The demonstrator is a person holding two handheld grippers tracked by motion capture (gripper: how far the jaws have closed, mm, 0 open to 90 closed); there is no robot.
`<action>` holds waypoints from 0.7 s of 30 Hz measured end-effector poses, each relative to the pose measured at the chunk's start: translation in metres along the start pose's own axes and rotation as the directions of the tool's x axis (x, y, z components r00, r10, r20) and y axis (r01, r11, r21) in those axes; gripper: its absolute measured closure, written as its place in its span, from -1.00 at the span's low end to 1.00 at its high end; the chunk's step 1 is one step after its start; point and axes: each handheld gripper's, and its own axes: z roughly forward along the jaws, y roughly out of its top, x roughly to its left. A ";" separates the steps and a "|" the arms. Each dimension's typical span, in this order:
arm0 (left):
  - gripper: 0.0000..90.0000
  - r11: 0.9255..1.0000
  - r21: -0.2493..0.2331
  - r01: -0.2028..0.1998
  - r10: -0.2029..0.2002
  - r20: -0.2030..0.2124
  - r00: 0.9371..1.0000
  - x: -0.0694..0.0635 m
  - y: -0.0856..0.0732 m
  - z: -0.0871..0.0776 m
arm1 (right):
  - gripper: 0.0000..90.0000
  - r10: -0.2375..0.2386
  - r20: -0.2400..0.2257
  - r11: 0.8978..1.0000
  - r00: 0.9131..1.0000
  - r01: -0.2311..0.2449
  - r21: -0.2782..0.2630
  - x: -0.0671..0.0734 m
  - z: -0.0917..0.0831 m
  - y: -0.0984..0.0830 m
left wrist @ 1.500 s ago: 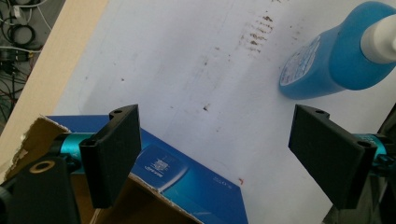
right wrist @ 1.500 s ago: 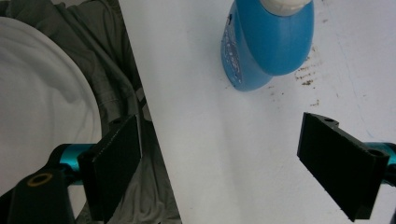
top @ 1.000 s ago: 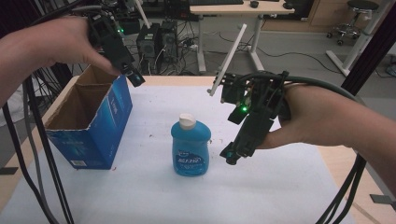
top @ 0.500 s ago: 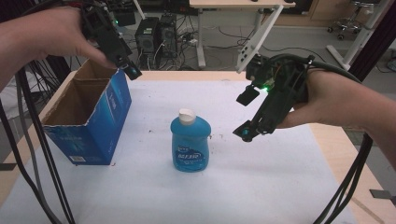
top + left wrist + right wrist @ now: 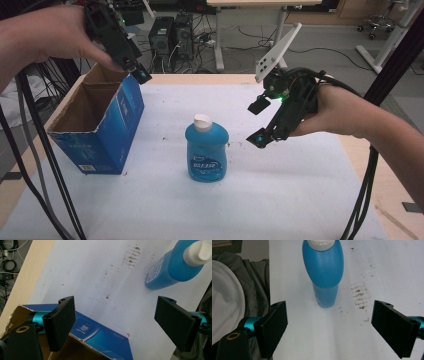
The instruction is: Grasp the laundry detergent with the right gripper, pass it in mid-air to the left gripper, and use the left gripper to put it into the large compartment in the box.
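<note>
A blue bottle [image 5: 206, 151] with a white cap stands upright in the middle of the white table cover; it also appears as the bottle [image 5: 172, 265] and the bottle [image 5: 325, 270] in the gripper views. To its right my right gripper [image 5: 259, 122] hovers above the table, open and empty, a short gap from the bottle. My left gripper [image 5: 135, 70] is raised over the far right corner of an open blue cardboard box [image 5: 100, 127], open and empty. Its jaws stand wide apart above the box edge [image 5: 100, 337].
The white cover [image 5: 300, 190] spreads over a wooden table [image 5: 385, 185]. Black cables [image 5: 40, 165] hang down at the left edge and others [image 5: 367, 190] at the right. Desks, computers and chairs stand on the floor beyond the table.
The right gripper has lifted and drawn back to the right, away from the bottle. The left gripper has shifted slightly above the box corner. The bottle stays put.
</note>
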 end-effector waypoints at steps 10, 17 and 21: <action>-0.61 1.000 0.000 -0.010 0.010 -0.002 1.000 -0.002 0.000 0.000 | -0.71 -0.016 -0.028 1.000 0.999 0.015 -0.012 -0.010 0.030 -0.003; -0.61 1.000 -0.004 -0.014 0.014 -0.004 1.000 -0.004 0.000 -0.001 | -0.71 -0.036 -0.048 0.999 0.998 0.035 -0.013 -0.012 0.051 0.001; -0.61 1.000 0.001 -0.020 0.020 -0.001 1.000 -0.004 0.000 0.000 | -0.71 -0.040 -0.060 0.999 0.997 0.039 -0.021 -0.012 0.060 0.002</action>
